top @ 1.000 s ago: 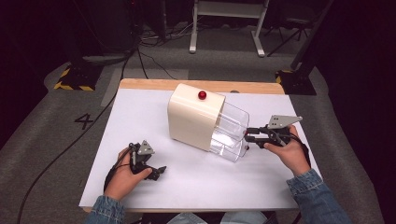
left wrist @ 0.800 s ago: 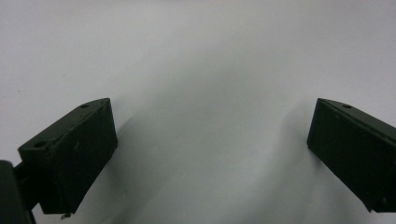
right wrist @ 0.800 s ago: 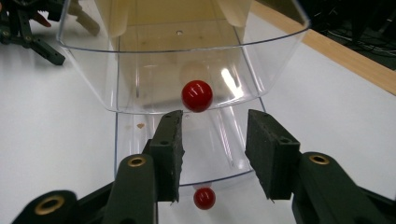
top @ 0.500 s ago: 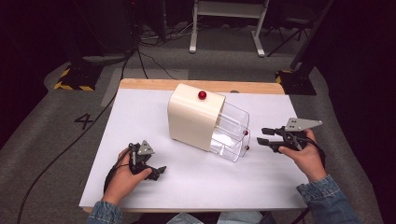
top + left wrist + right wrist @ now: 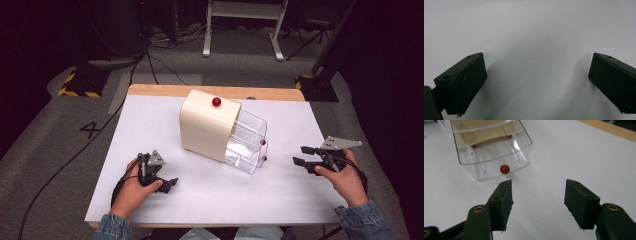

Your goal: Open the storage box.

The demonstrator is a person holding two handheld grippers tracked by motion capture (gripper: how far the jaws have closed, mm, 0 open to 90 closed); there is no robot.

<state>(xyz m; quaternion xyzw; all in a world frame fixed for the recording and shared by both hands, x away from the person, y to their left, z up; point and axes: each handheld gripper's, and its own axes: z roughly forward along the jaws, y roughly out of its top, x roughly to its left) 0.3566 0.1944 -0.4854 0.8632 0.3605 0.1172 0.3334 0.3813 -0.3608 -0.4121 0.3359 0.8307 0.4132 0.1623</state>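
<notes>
A cream cabinet (image 5: 207, 125) with a red ball (image 5: 216, 102) on top stands mid-table. Its two clear drawers (image 5: 247, 142) are pulled out to the right. The lower drawer's red knob (image 5: 263, 158) faces my right gripper (image 5: 299, 154), which is a short way to the right of it. In the right gripper view the knob (image 5: 504, 169) on the drawer (image 5: 489, 152) lies just beyond the right gripper (image 5: 537, 192). Its jaws have just been opening and nothing is between them. My left gripper (image 5: 169, 184) rests at the front left, and the left gripper (image 5: 536, 72) is open over bare white surface.
A white sheet (image 5: 150, 120) covers the table, with a wooden edge (image 5: 165, 90) at the back. On the floor behind lie cables (image 5: 150, 55), a white stand (image 5: 240, 30) and yellow-black striped bases (image 5: 77, 87).
My right gripper has drawn back to the right, away from the drawer's knob, and its jaws have spread. The left gripper and the cabinet are where they were.
</notes>
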